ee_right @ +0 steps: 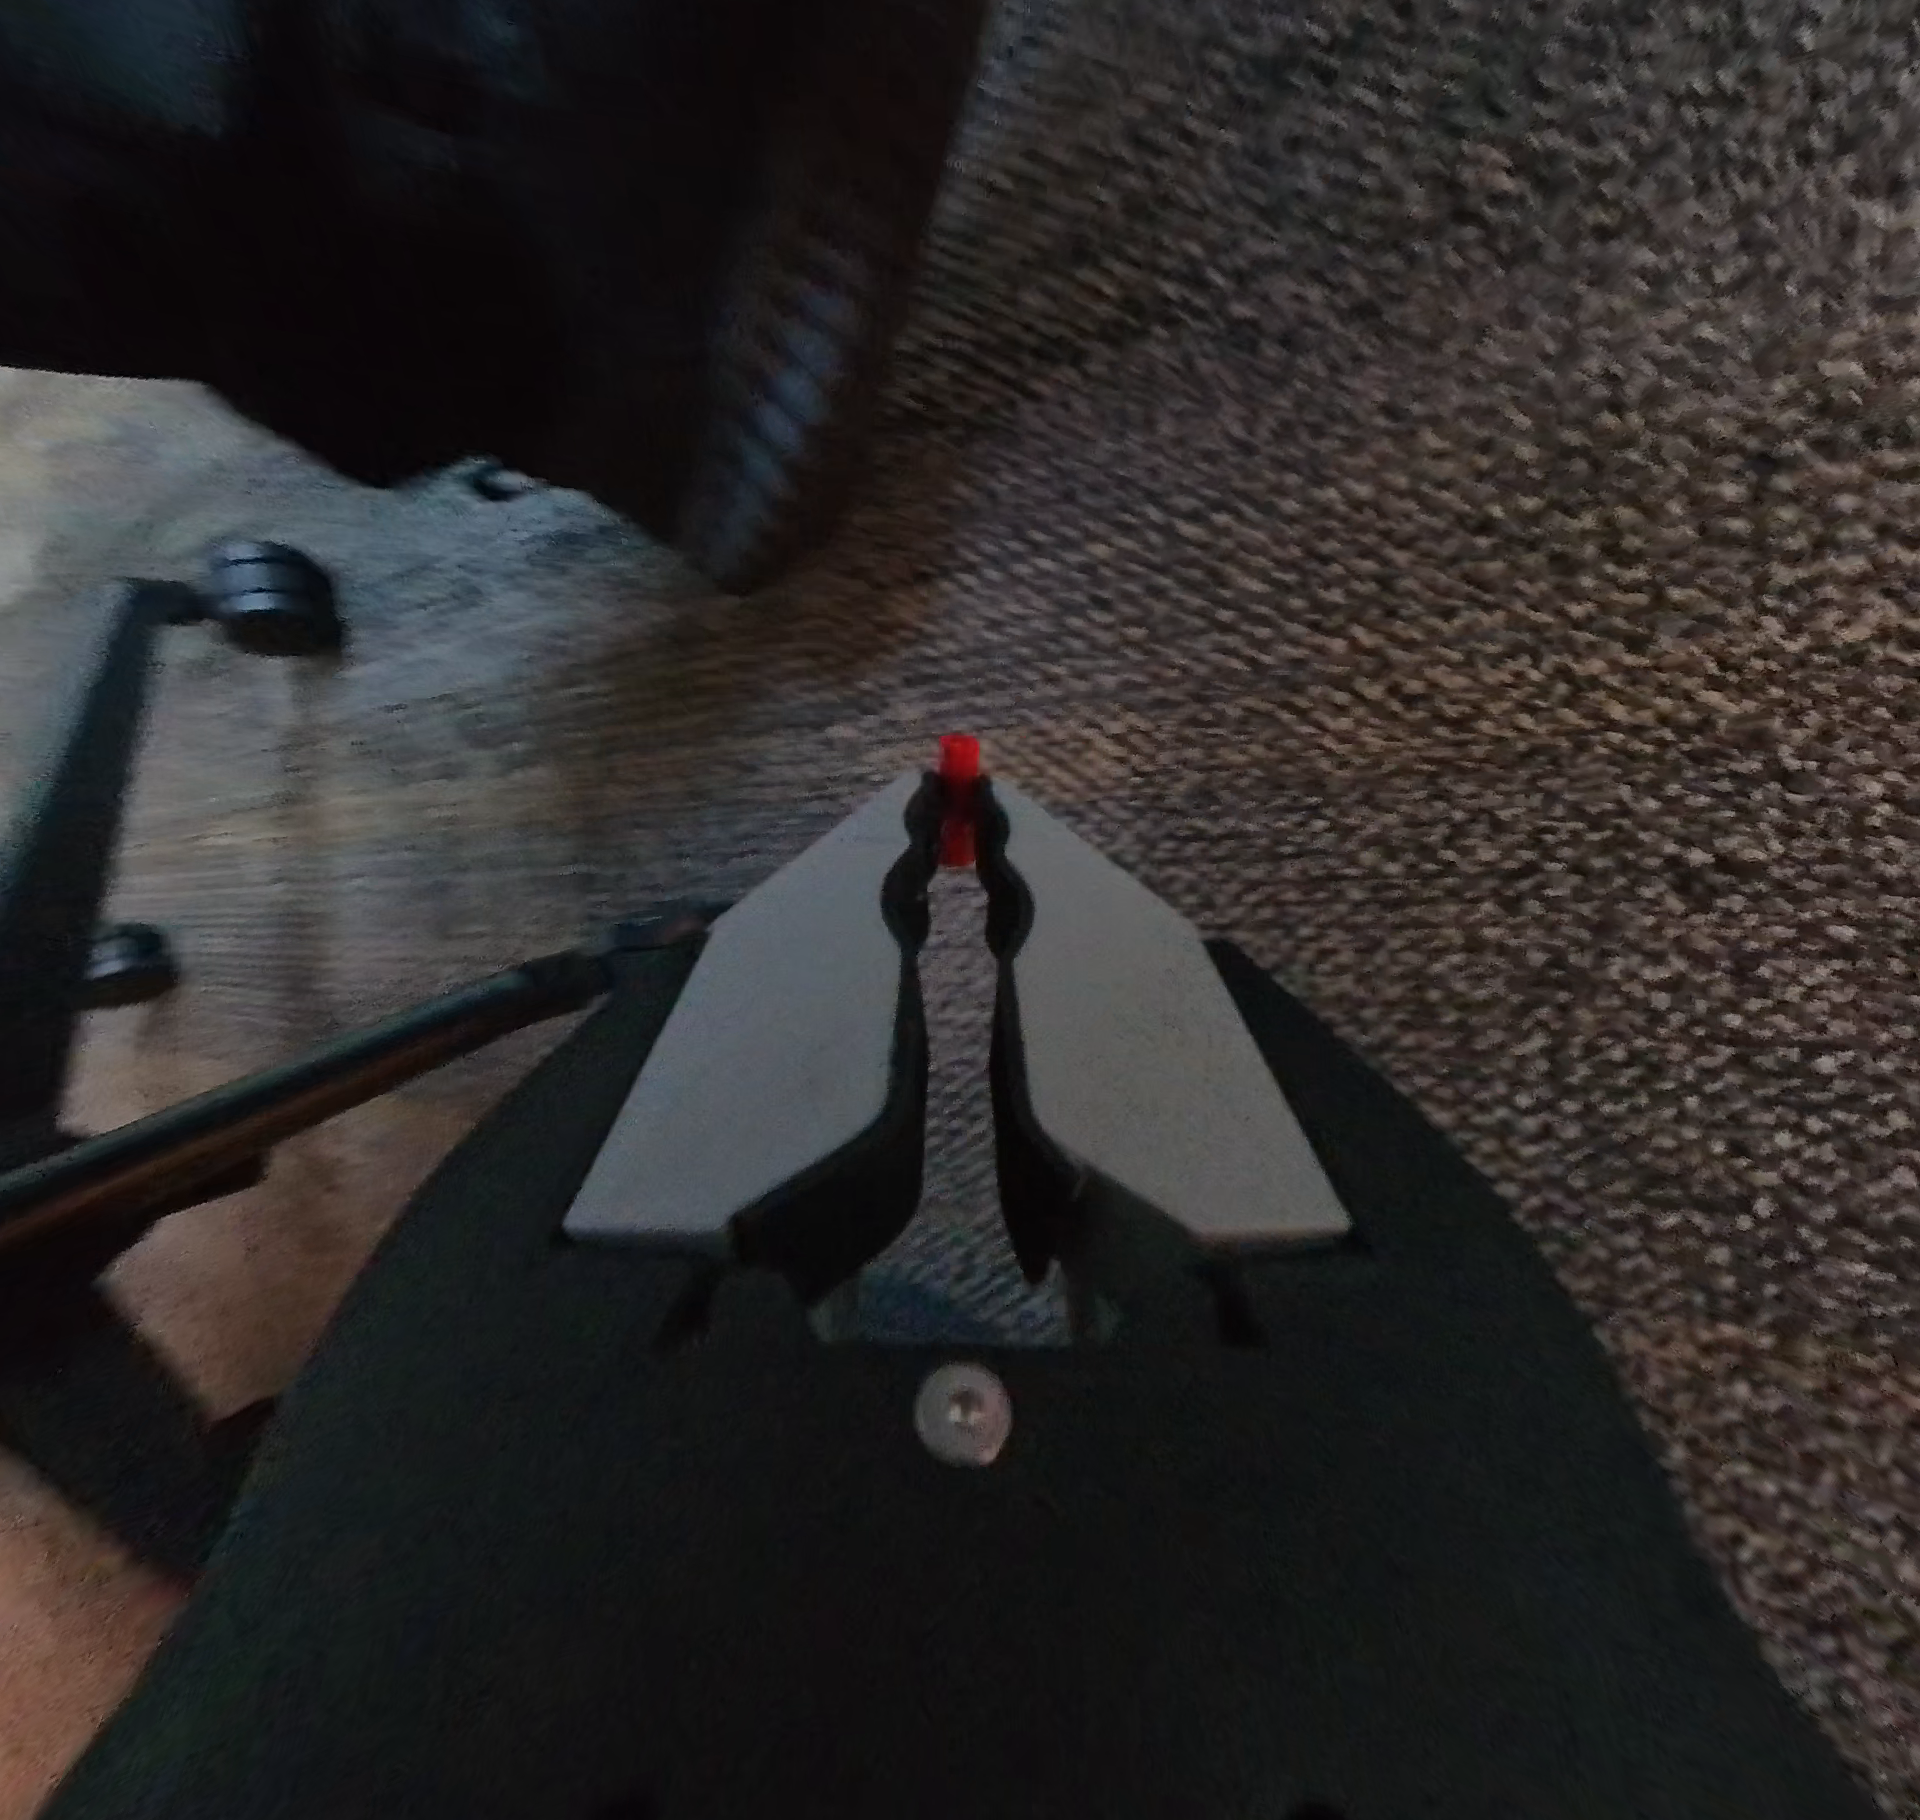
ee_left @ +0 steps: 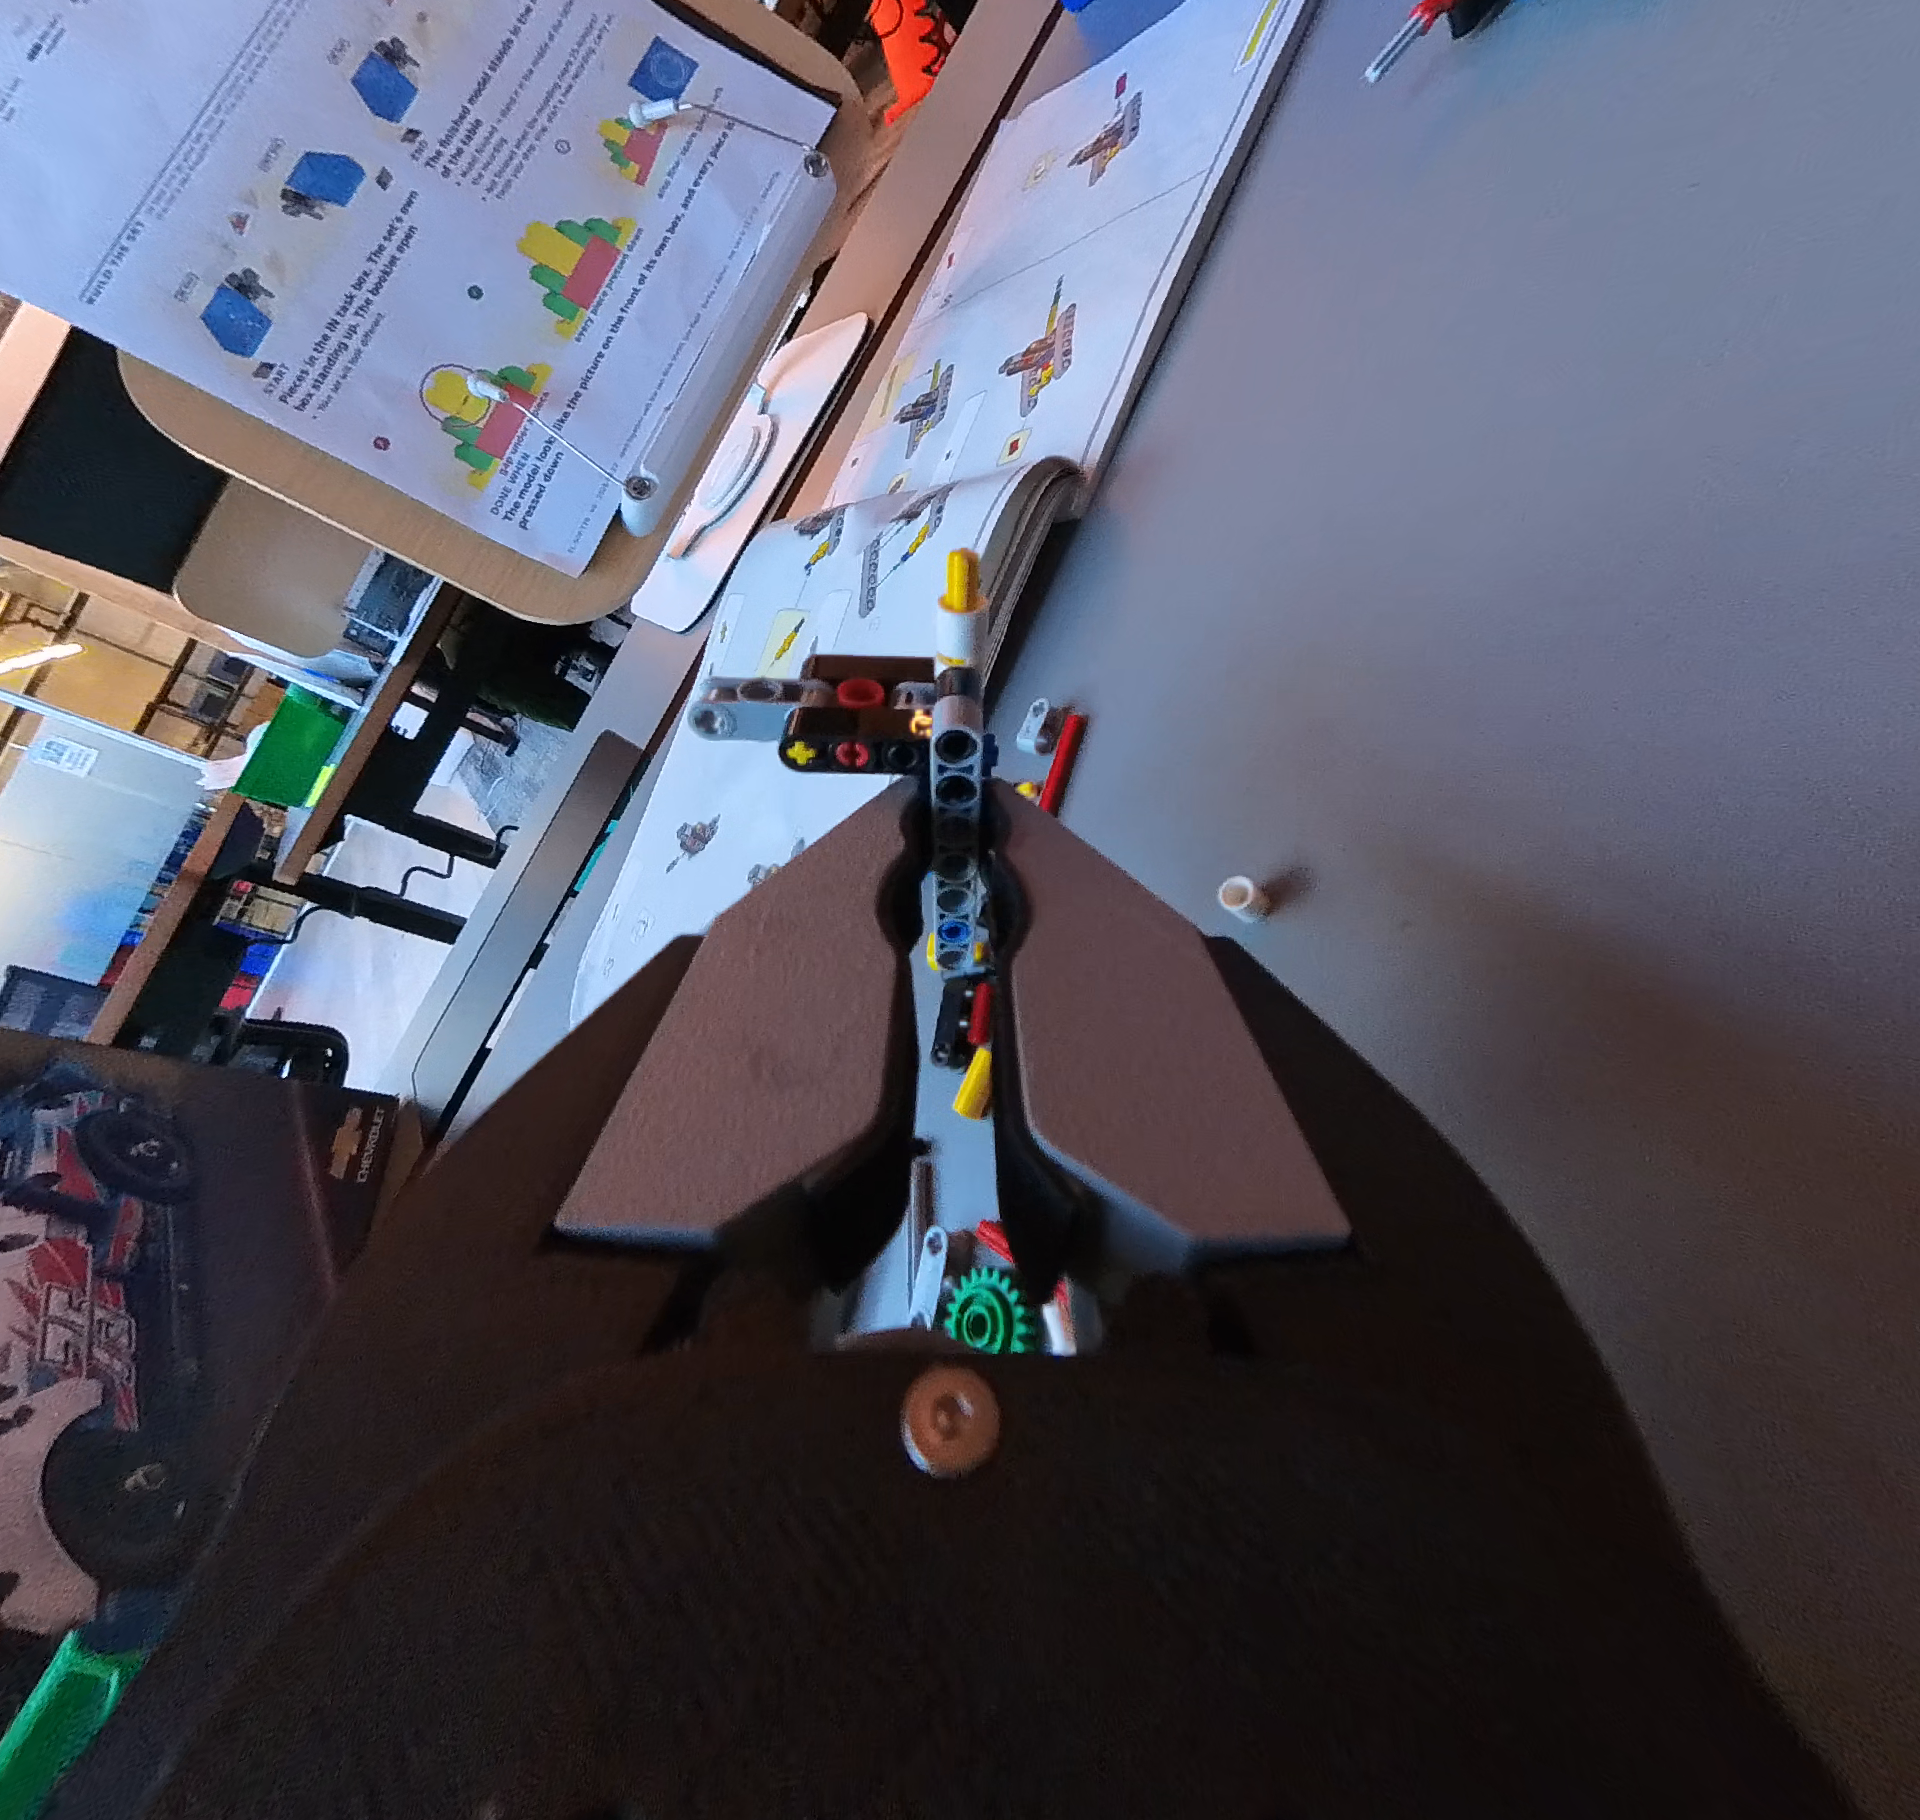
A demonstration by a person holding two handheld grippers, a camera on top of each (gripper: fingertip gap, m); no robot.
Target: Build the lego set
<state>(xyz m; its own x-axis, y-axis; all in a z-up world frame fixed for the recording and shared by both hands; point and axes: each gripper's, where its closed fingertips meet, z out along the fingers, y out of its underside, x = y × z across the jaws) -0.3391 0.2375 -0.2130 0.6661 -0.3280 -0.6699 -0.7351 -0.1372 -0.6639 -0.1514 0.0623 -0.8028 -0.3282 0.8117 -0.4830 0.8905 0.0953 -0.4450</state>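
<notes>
Grey table (ee_left: 1558, 627), open booklet (ee_left: 1039, 316) at 11 o'clock. Left gripper (ee_left: 958, 814) clamps a stiff, light grey beam (ee_left: 956, 783) mid-length. Right gripper (ee_right: 956, 814) pinches a tiny red peg (ee_right: 956, 783), likely slippery, over carpet (ee_right: 1455, 523).

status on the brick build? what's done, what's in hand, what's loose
Done: partial sub-assembly, grey holed beam with a black cross-beam and yellow axle joined. In hand: left gripper clamps that beam; right gripper pinches a small red pin over carpet. Left: red axle, white bush and green gear loose on the table.
</notes>
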